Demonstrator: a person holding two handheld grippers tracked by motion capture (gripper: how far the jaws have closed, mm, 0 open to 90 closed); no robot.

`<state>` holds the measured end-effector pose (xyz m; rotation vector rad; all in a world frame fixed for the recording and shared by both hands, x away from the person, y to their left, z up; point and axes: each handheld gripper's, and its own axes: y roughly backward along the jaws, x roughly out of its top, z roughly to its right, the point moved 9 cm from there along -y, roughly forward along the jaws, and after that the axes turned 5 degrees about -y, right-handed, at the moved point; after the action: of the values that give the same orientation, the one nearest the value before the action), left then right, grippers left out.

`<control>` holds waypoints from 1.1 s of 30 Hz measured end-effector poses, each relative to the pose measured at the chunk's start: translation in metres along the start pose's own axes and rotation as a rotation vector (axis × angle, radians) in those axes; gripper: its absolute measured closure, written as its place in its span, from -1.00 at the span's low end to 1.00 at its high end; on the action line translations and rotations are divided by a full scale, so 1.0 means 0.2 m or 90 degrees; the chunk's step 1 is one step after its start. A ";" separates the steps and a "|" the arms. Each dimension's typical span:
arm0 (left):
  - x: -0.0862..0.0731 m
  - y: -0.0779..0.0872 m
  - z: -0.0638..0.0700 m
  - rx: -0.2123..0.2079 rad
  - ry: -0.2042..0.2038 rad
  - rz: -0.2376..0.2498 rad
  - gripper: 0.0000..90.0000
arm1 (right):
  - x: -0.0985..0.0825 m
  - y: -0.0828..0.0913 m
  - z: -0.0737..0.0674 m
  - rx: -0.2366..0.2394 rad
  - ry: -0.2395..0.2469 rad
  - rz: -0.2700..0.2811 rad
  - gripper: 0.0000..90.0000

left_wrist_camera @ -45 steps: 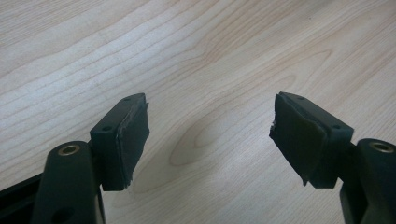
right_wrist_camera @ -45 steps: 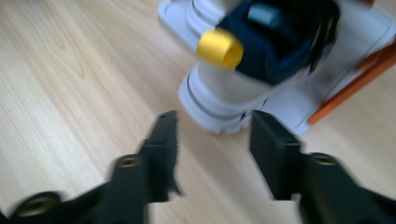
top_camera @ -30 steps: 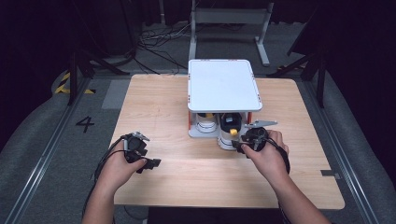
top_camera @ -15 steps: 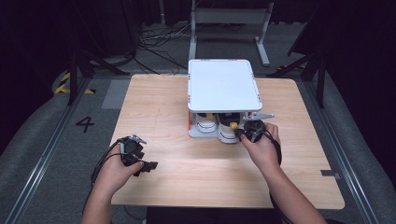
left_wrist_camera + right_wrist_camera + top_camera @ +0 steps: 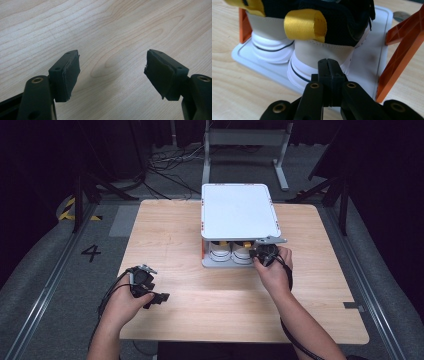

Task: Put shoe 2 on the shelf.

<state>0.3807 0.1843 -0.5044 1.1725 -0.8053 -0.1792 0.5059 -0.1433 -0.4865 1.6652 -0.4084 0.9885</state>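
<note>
Two-tier white shoe rack (image 5: 239,212) on worktop (image 5: 170,235), orange corner posts, pair of sneakers on lower shelf with heels facing outward. Right gripper (image 5: 329,65) pressed up at heel of nearer sneaker (image 5: 322,53), fingers closed flat against each other, nothing between them, tips touching or just short of white heel counter below yellow pull loop (image 5: 305,24). Second sneaker (image 5: 270,42) just beyond, to the side of the fingers, heel level with the first. Orange post (image 5: 404,47) close on the other side of the fingers. Left gripper (image 5: 112,72) well apart from the rack, fingers spread wide over bare wood, holding nothing. Step in hand, judged: seating the sneaker on the lower shelf (image 5: 372,62) by pushing at the heel, or setting up to draw it out; cannot tell which. For a push: keep closed tips centred on the stiff heel counter, press straight along the shoe's length, low, so the sole slides rather than tips. Avoid drifting toward the post; avoid nudging the neighbouring heel. For a pull: open fingers, rise to the yellow loop, close through or across it, draw back level. Rack light-looking; may slide under a hard shove, so steady with free left gripper if it shifts.
</note>
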 end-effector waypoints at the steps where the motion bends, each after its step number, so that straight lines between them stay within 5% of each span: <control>1: 0.00 0.00 0.00 0.000 0.000 0.000 -0.37 | 0.00 -0.01 0.00 -0.002 0.003 0.007 1.00; 7: 0.02 -0.01 -0.01 -0.001 0.001 0.004 -0.37 | 0.01 0.03 0.00 0.003 0.018 0.017 0.92; 14: 0.04 0.01 -0.01 0.003 -0.005 0.016 -0.37 | 0.02 0.24 0.01 0.048 0.026 0.015 0.85; 20: 0.04 0.02 -0.01 0.005 -0.003 0.018 -0.37 | 0.06 0.43 0.10 0.064 0.012 0.031 0.64; 25: 0.05 0.03 -0.03 0.006 -0.003 0.023 -0.37 | 0.07 0.53 0.19 0.079 0.014 0.052 0.06; 33: 0.11 0.02 -0.01 0.019 -0.043 0.043 -0.37 | 0.02 0.67 0.36 0.074 0.017 0.049 -0.02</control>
<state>0.3972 0.1758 -0.4918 1.1704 -0.9074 -0.1524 0.4430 -0.2526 -0.4033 1.7495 -0.4057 1.1084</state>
